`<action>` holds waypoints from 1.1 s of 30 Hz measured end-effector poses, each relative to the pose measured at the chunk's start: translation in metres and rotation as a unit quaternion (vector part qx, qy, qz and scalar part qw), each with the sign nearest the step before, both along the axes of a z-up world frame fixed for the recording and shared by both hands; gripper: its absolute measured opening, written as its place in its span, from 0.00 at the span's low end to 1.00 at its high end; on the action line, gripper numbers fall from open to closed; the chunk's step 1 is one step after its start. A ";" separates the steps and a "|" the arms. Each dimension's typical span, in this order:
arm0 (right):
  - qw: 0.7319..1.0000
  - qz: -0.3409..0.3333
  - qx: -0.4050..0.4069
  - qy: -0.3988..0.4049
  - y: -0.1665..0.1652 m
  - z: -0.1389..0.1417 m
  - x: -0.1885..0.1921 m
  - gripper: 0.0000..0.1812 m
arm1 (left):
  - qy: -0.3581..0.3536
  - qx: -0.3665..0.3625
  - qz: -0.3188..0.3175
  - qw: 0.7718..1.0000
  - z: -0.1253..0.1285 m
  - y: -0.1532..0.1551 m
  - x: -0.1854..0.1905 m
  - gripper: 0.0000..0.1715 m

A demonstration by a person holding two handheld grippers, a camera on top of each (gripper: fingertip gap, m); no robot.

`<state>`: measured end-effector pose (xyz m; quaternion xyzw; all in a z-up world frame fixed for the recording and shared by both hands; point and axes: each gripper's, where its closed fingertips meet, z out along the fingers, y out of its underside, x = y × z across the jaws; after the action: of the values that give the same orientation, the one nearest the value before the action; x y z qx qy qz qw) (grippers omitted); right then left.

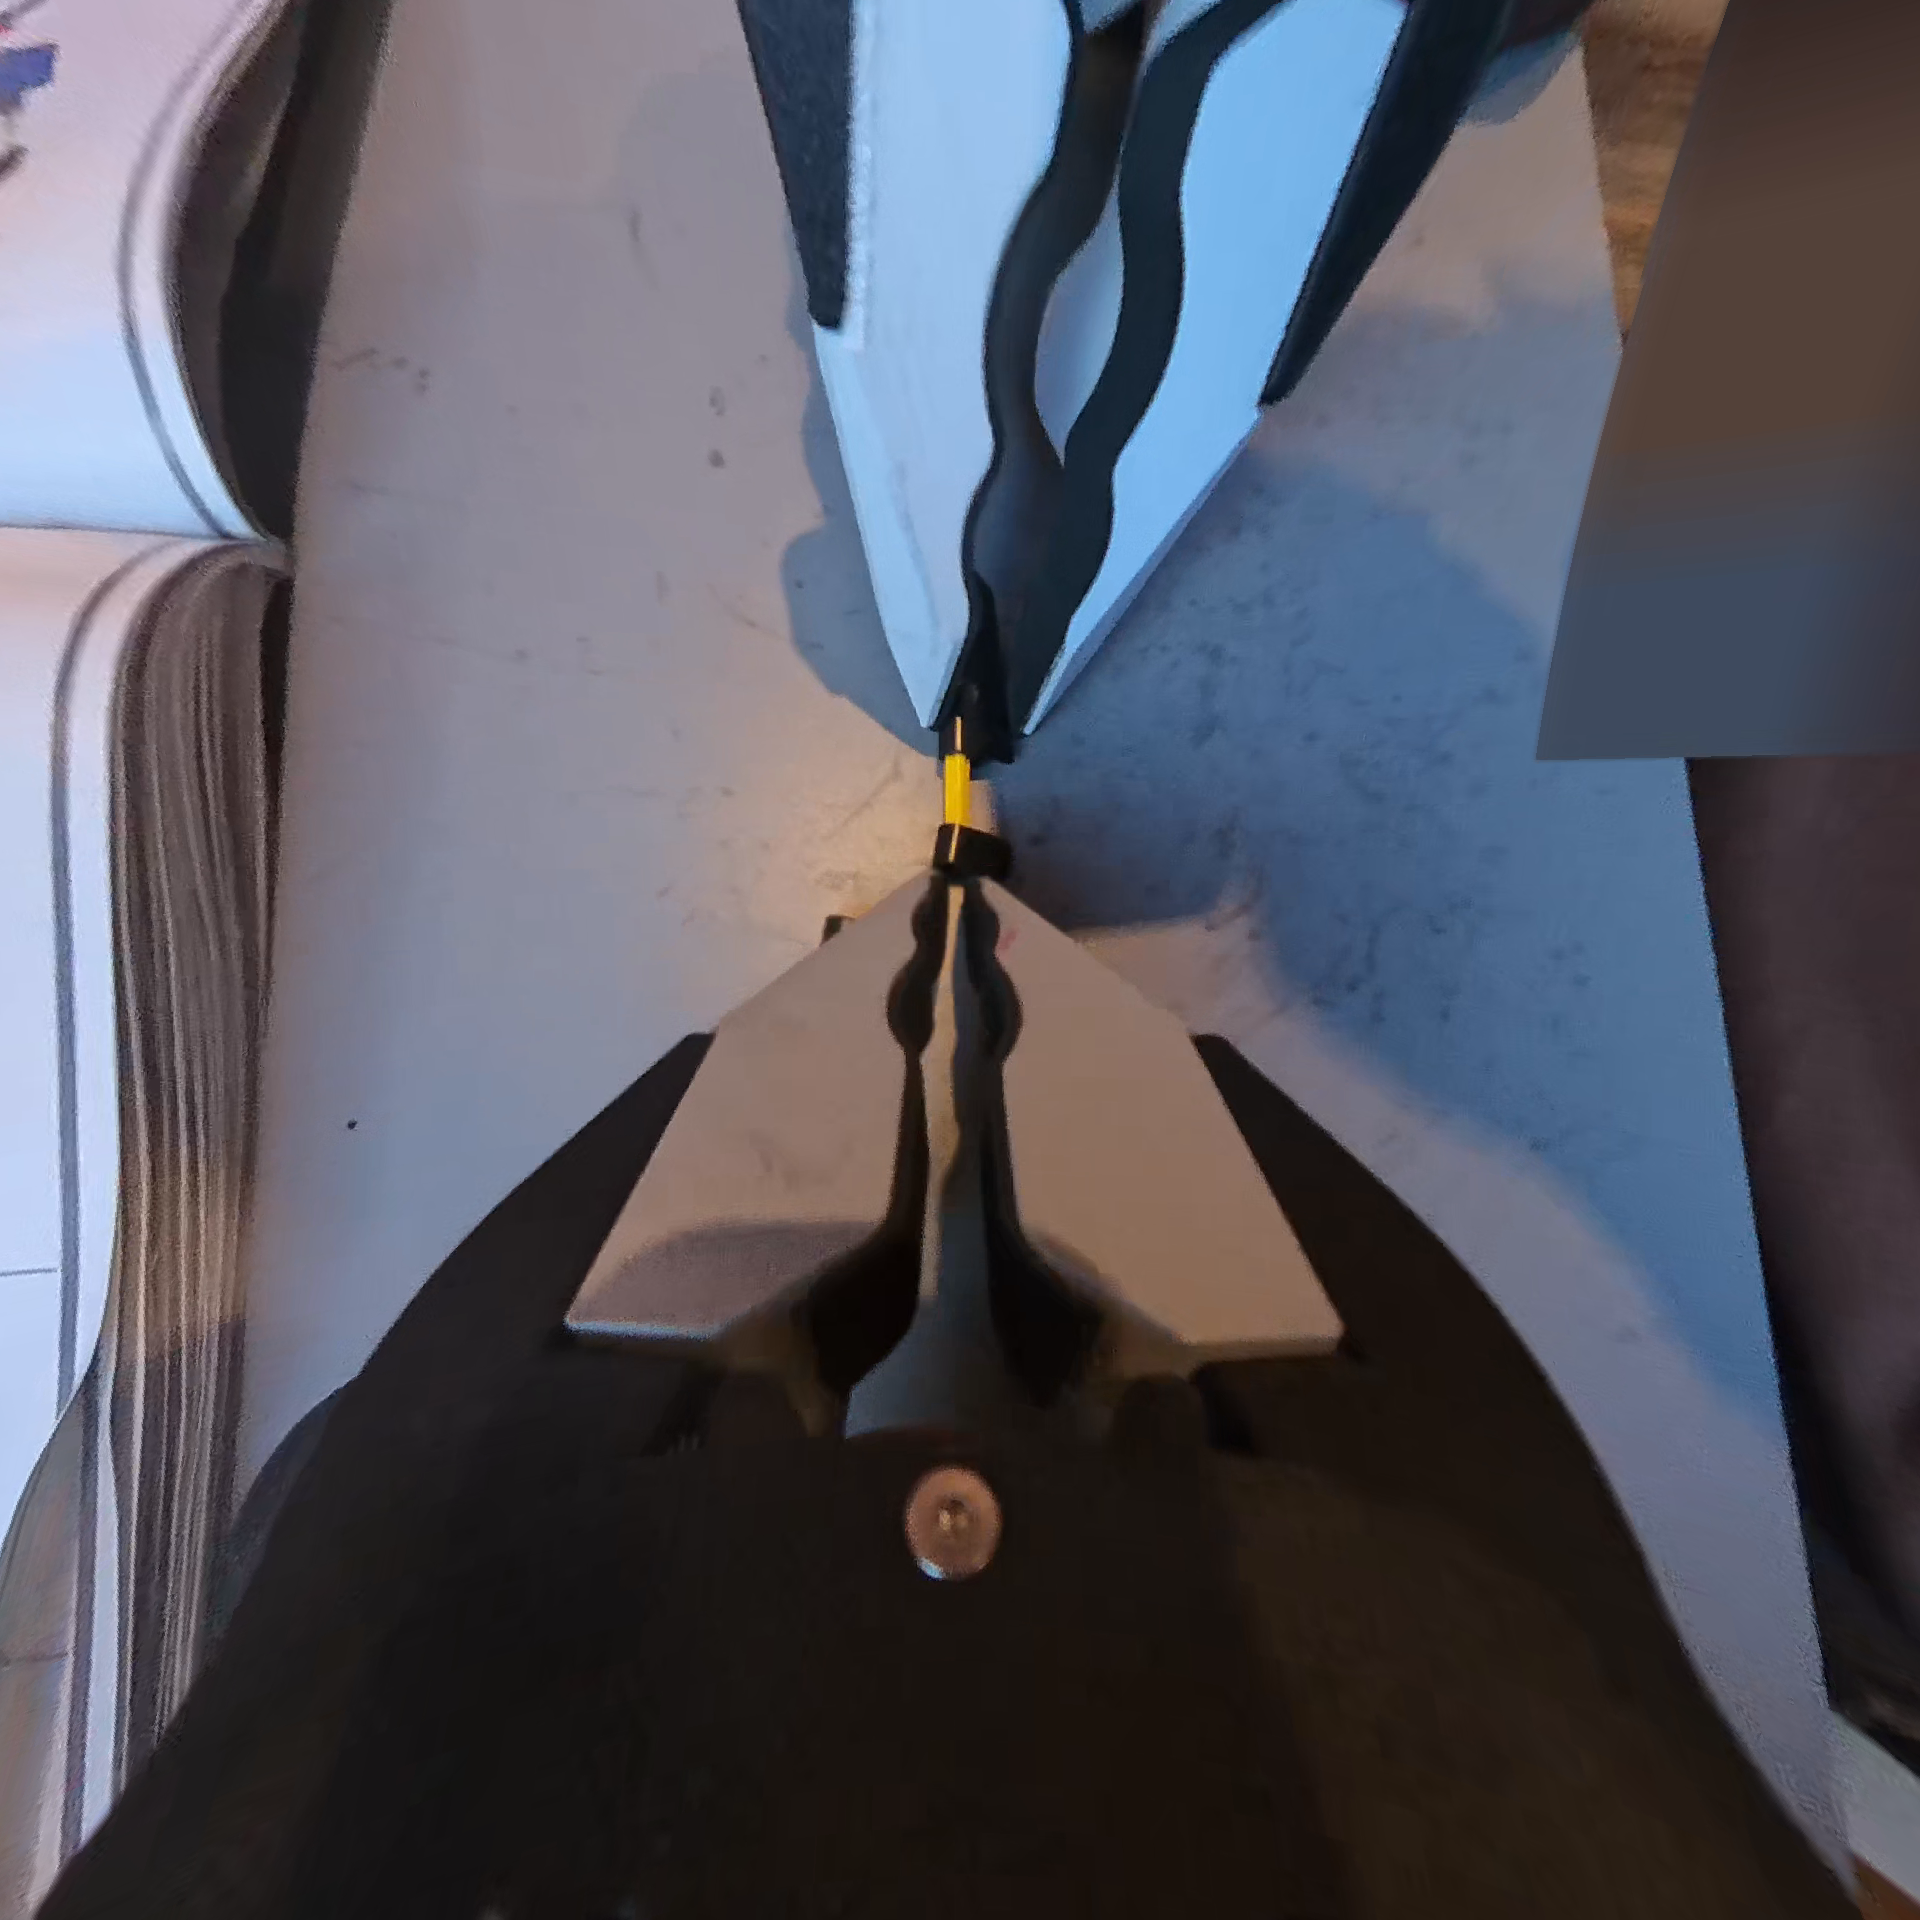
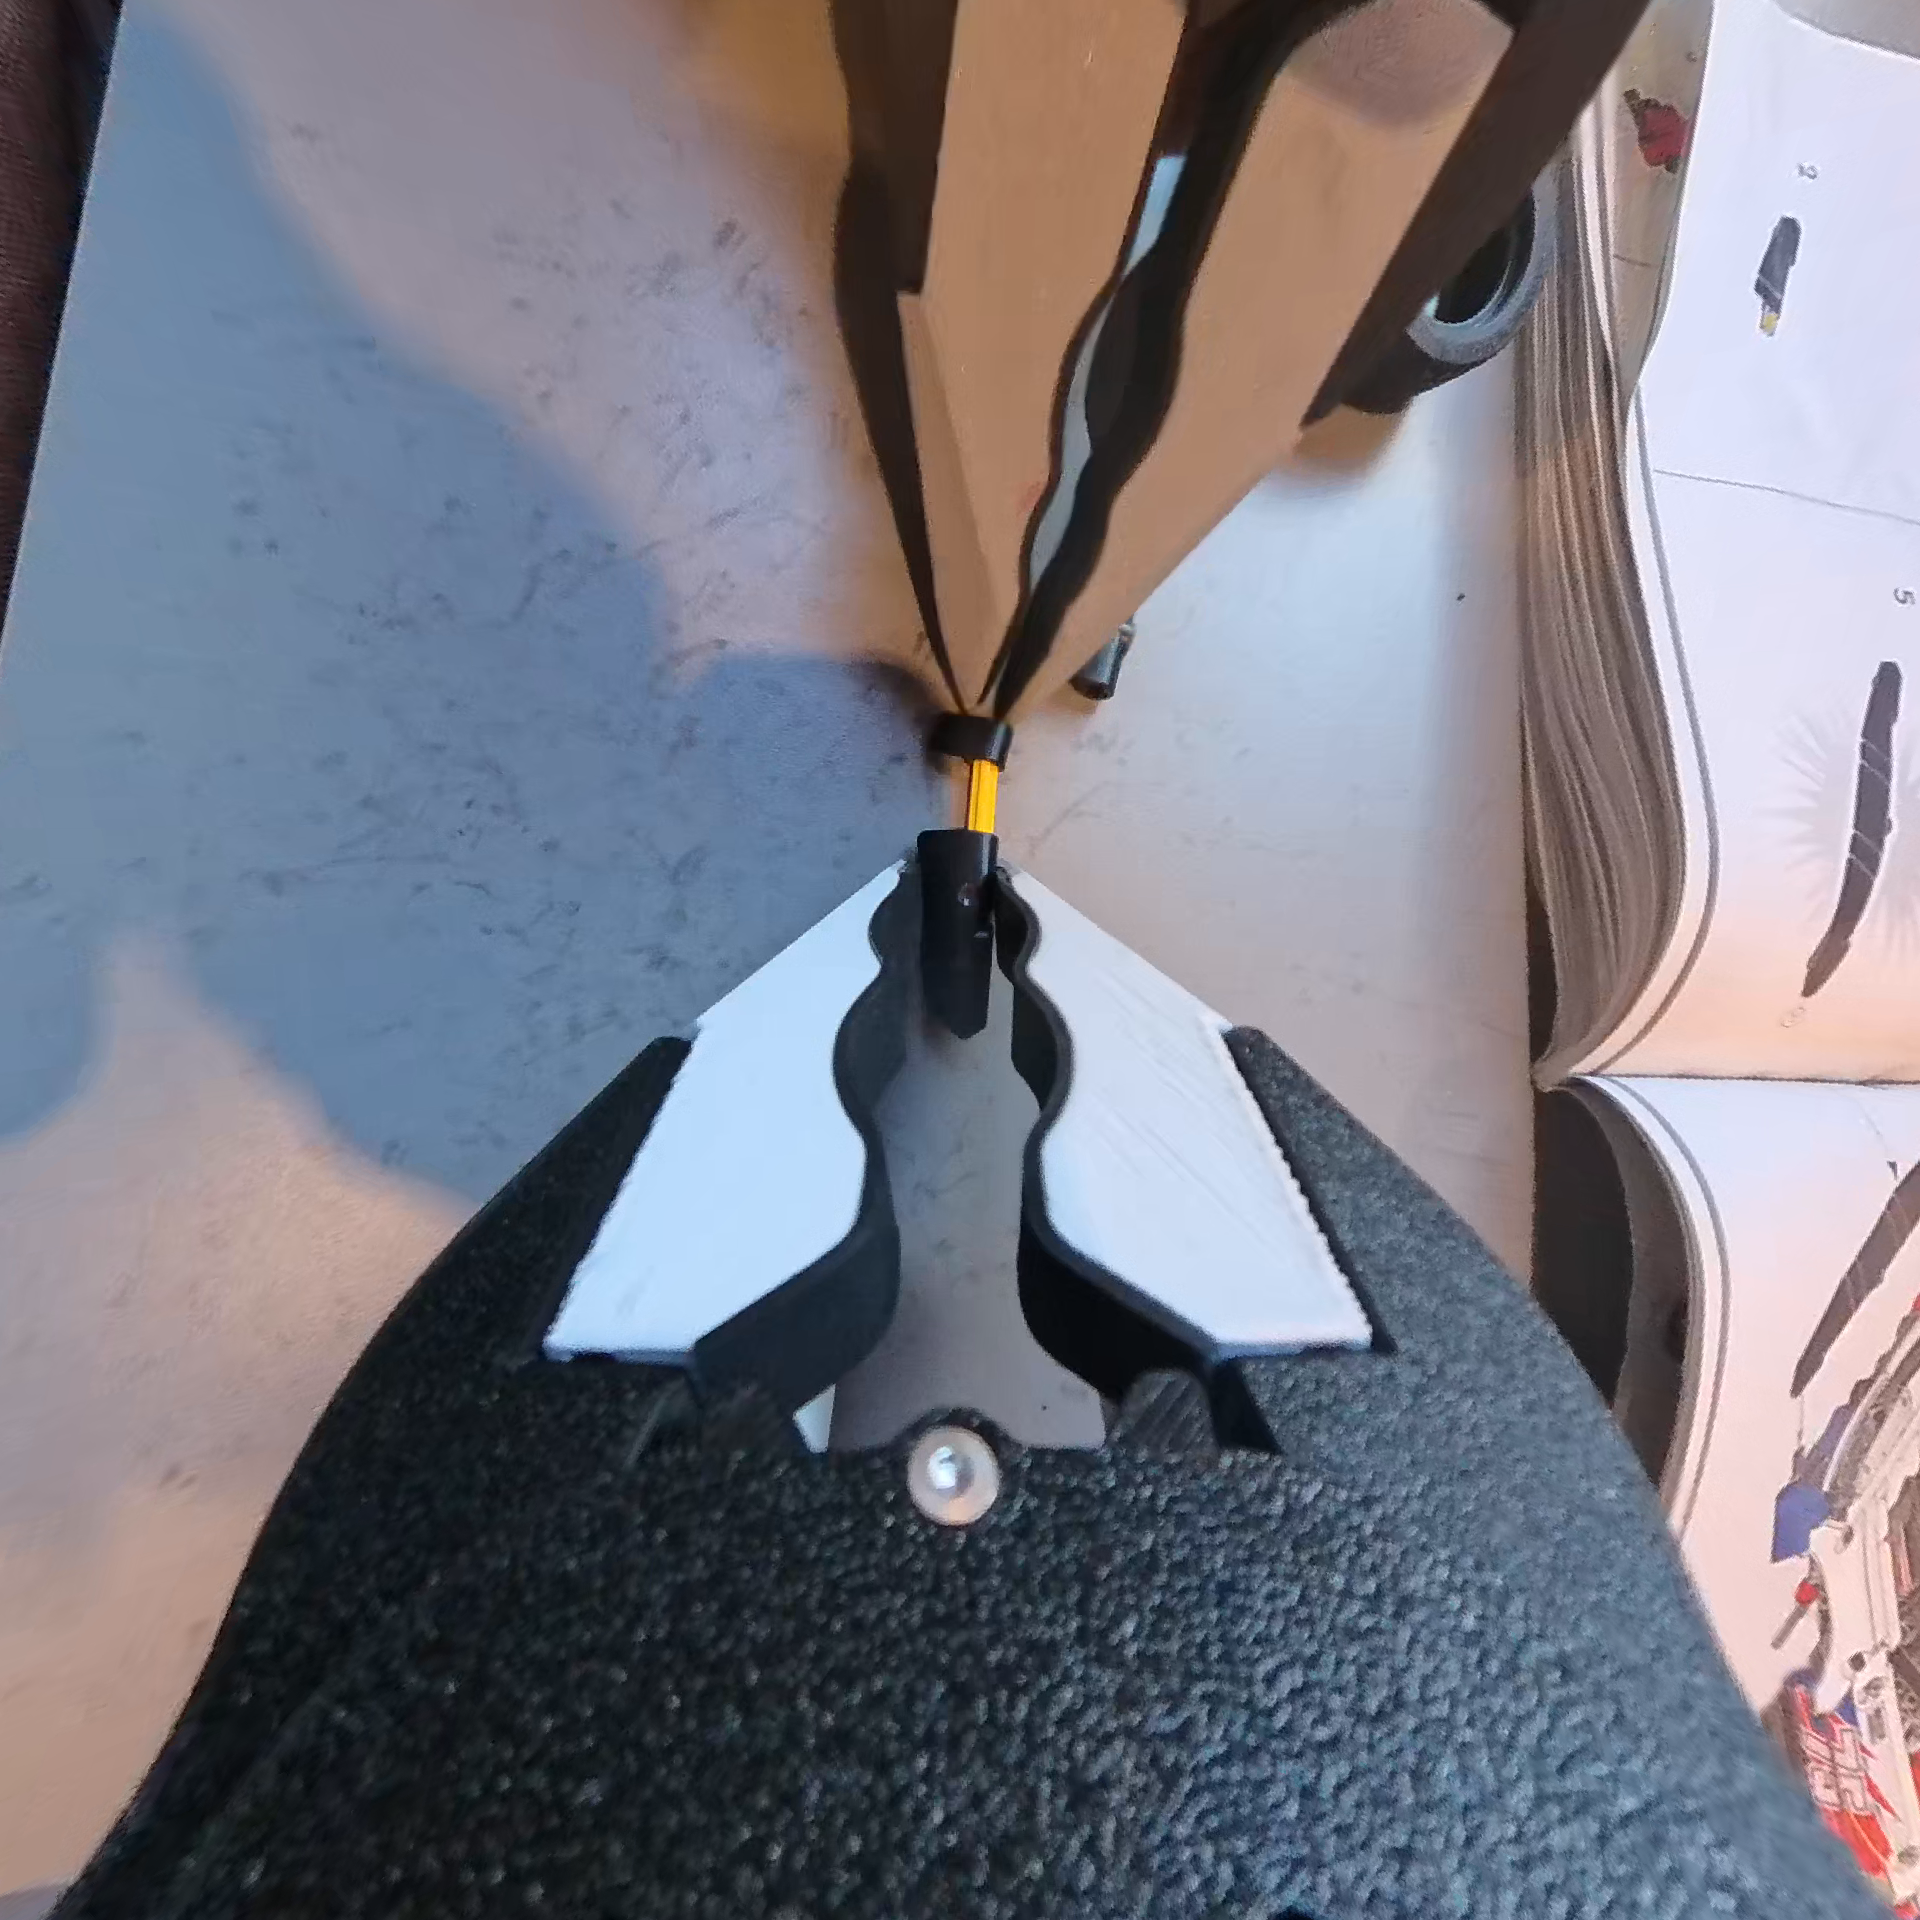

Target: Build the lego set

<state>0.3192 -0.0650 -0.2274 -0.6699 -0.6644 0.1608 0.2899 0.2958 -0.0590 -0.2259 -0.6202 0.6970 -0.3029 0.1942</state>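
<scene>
— Yellow axle (image 1: 954,793) first: where does it sit?

— Between the two tools, which meet tip to tip over the pale scuffed tabletop (image 1: 540,727). Its near end goes into a small black bush (image 1: 971,850), its far end into a longer black connector (image 2: 958,914).

— Who holds what?

— The left gripper (image 1: 956,883) is pressed together on the black bush right at its tips. The right gripper (image 2: 961,883) pinches the black connector, which lies lengthwise in the gap between its fingers, and only the tips bear on it.

— So the axle itself is free of both?

— Bare in the middle, touching neither pad, just bridging the two black pieces.

— Anything beside them?

— An open instruction booklet (image 2: 1766,623) lies on the table, at the left of the left wrist view and the right of the other. One small dark part (image 2: 1103,665) rests on the table near the left tool's tips.
</scene>
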 end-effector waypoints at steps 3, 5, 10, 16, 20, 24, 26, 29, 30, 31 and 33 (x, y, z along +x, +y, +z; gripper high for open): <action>1.000 0.001 -0.004 0.000 0.000 0.000 0.000 0.07 | 0.003 -0.002 -0.002 1.000 -0.002 -0.001 0.001 0.00; 1.000 0.000 -0.005 -0.001 0.000 0.000 0.000 0.06 | 0.002 -0.010 0.000 1.000 -0.002 0.000 0.001 0.00; 1.000 -0.008 -0.025 0.001 0.000 0.000 0.000 0.06 | -0.006 -0.024 0.009 1.000 -0.001 -0.001 0.002 0.00; 1.000 -0.007 -0.026 0.000 0.000 -0.001 -0.001 0.06 | -0.010 -0.012 0.014 1.000 -0.002 -0.003 0.007 0.00; 0.999 -0.005 -0.037 0.008 0.000 -0.001 -0.001 0.06 | -0.010 -0.034 0.013 0.999 -0.001 -0.002 0.008 0.00; 0.999 -0.007 -0.036 0.021 0.000 -0.001 0.000 0.07 | 0.000 -0.024 0.016 1.000 -0.001 -0.001 0.009 0.00; 0.999 -0.011 -0.033 0.027 0.000 -0.001 0.000 0.07 | -0.006 -0.032 0.022 0.999 -0.001 -0.001 0.008 0.00; 0.999 -0.014 -0.032 0.033 0.000 0.000 0.000 0.07 | -0.014 -0.028 0.035 0.999 0.002 0.002 0.005 0.00; 0.999 -0.015 -0.034 0.034 0.000 0.000 0.000 0.07 | -0.016 -0.026 0.033 0.999 0.004 0.002 0.005 0.00; 0.999 -0.015 -0.036 0.037 0.000 0.000 0.000 0.07 | -0.014 -0.026 0.028 0.999 0.004 0.000 0.005 0.00; 0.998 -0.016 -0.041 0.042 0.000 -0.001 0.000 0.07 | -0.007 -0.022 0.020 1.000 0.001 -0.003 0.006 0.00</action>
<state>0.3187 -0.0649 -0.2280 -0.6842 -0.6340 0.2116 0.2920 0.3014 -0.0624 -0.2249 -0.6359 0.6763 -0.3187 0.1914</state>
